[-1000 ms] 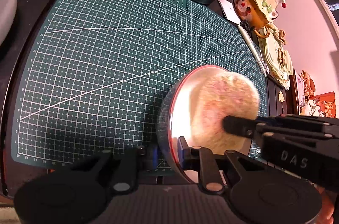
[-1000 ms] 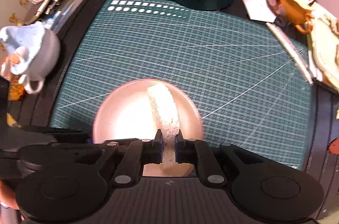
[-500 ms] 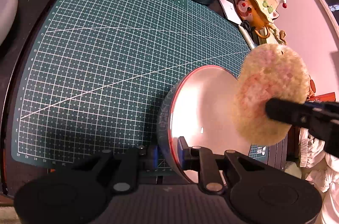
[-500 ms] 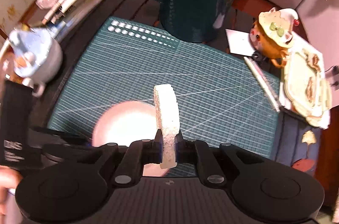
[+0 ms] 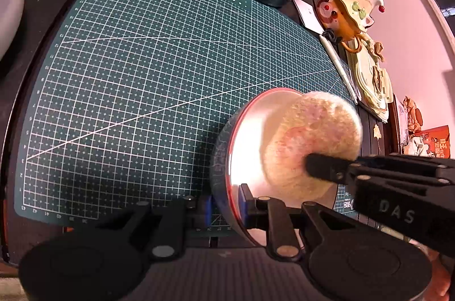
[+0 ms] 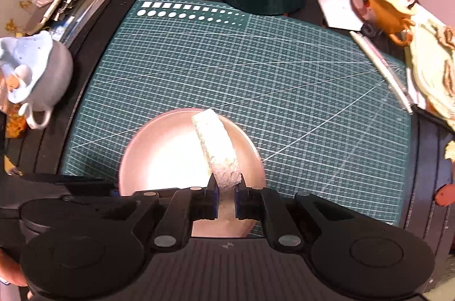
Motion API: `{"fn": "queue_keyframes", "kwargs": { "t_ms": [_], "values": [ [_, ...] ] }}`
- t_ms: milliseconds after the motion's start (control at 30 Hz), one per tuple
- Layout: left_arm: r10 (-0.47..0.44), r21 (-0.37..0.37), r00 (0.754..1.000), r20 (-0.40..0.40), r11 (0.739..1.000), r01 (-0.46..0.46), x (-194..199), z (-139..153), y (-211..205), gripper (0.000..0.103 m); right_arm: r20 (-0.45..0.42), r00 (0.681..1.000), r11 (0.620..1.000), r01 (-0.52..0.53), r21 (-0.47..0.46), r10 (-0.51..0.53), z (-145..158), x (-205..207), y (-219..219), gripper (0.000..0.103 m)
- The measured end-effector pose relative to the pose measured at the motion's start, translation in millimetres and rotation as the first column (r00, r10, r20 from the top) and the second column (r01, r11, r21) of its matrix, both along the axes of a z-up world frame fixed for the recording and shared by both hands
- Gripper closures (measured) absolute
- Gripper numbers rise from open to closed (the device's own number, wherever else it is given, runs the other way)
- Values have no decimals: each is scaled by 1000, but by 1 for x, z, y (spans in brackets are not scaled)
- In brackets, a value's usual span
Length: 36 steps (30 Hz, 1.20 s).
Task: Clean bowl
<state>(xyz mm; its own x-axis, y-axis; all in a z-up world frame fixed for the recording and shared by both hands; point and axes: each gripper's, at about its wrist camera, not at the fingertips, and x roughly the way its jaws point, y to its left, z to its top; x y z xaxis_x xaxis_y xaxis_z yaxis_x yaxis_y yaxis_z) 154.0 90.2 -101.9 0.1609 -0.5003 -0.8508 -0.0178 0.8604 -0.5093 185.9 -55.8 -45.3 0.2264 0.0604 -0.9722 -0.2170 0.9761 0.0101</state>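
"DAS" on right gripper [image 5: 395, 212]

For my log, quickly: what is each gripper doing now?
Left gripper: shut on the bowl rim.
Right gripper: shut on the sponge, inside the bowl.

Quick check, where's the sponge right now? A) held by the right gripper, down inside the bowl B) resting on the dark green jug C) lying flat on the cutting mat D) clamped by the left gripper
A: the right gripper is shut on the sponge, which sits inside the bowl; the left gripper clamps the bowl's rim instead.
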Motion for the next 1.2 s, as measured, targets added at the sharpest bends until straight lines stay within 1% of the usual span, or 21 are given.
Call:
{"fn": "queue_keyframes", "kwargs": {
  "t_ms": [67,200,300,400,500,567,633,700,867,1000,1033,1100,1167,1200],
  "values": [
    [0,0,1000,0,1000,0,-2,0,3,85,34,999,999,-26,-40,28,11,-2,3,94],
    [-3,2,1000,-2,1000,3,2,0,-11,85,90,993,994,-71,-84,79,29,-8,4,94],
    [-1,1,1000,-3,1000,1,1,1,-11,85,114,989,993,-88,-85,97,39,-11,1,94],
    [4,-1,1000,-4,1000,-4,-2,-1,-8,85,118,988,994,-98,-38,102,48,-14,-4,94],
    [5,-2,1000,-4,1000,-5,-5,-1,-8,85,66,990,992,-123,-1,123,41,-14,-3,94],
    [4,-1,1000,-3,1000,-4,-6,-1,-9,85,55,989,990,-134,-31,136,33,-14,3,94],
    [3,-2,1000,-4,1000,-3,-7,-2,-8,85,31,989,989,-146,-35,148,23,-12,7,93],
    [2,-2,1000,-5,1000,-2,-7,10,-6,85,12,989,989,-147,-28,147,16,-10,10,93],
    [1,-1,1000,-6,1000,-1,2,11,-14,85,37,993,993,-116,-1,116,13,-6,3,92],
    [3,-2,1000,-7,1000,-3,3,11,-16,85,70,991,993,-113,15,112,16,-8,0,80],
    [3,-3,1000,-8,1000,-3,3,11,-16,85,80,990,993,-114,23,112,16,-9,0,80],
    [3,-2,1000,-9,1000,-3,4,11,-17,85,86,990,993,-114,41,110,16,-10,-1,80],
    [4,-4,1000,-10,1000,-4,5,11,-17,84,89,990,992,-114,44,110,14,-11,-1,90],
    [4,-4,1000,-10,1000,-4,5,11,-17,84,94,989,992,-115,47,110,13,-12,0,91]
  ]
}}
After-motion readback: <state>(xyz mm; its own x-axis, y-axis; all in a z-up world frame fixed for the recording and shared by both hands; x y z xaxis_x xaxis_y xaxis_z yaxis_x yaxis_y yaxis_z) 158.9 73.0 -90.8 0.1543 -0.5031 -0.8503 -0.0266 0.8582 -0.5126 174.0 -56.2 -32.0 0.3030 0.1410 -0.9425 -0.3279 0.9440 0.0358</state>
